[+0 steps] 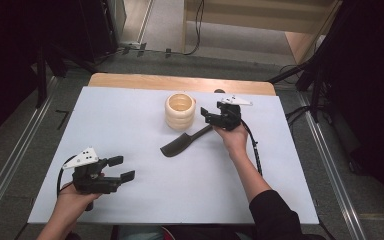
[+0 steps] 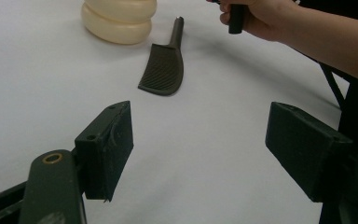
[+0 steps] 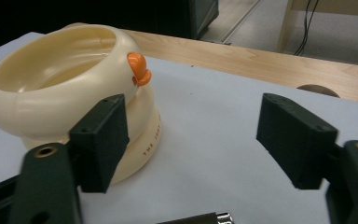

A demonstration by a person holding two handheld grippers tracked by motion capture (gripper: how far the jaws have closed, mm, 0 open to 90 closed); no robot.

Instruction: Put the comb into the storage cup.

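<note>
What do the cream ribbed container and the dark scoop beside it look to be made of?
The cream container looks like moulded plastic or silicone: smooth, slightly glossy bulging rings, an orange knob at its rim and printed lettering low down. The dark scoop seems matte plastic, its blade finely ribbed; its handle end looks shiny, perhaps metal.

Ringed cup (image 1: 180,111) mid-table; spatula (image 1: 184,141) just before it, perhaps touching.
</note>
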